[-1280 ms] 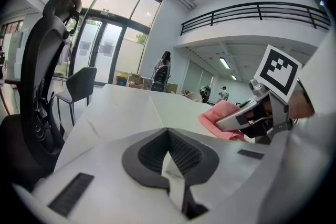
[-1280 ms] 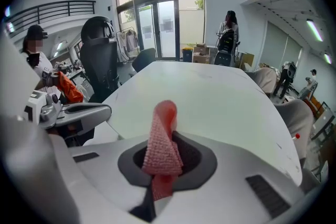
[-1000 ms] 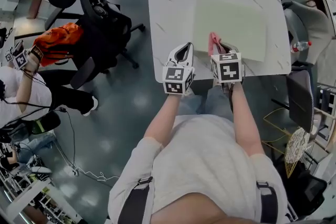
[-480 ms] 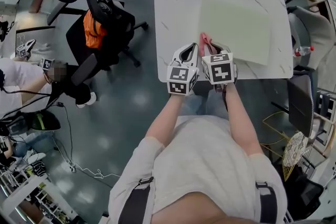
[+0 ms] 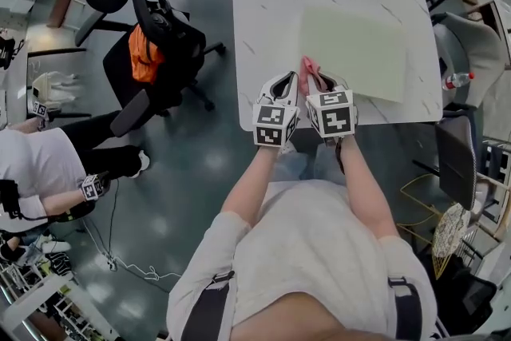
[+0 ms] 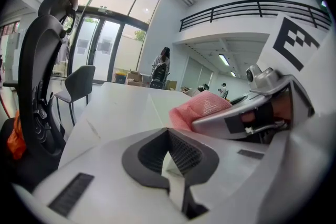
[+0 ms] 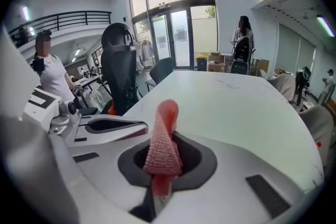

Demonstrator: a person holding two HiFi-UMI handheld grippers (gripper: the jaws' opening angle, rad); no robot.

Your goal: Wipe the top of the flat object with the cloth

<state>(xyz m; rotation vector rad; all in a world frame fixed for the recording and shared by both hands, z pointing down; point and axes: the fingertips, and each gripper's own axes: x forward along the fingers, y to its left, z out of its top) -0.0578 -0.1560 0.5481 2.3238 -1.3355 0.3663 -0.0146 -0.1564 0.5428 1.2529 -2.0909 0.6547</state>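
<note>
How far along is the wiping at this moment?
Done: the right claw is shut on the pink cloth. In hand: cloth at the green mat's near left corner; contact can't be told. Left: wiping the mat's top, likely all of it. The left claw is shut, empty.

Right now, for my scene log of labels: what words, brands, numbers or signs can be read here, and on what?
No text reads anywhere.
Cubes on the left gripper and right gripper: black-and-white square patterns only, no letters or digits.
Bottle at far right: label too small to read.
Cloth and flat sheet: no print visible.
</note>
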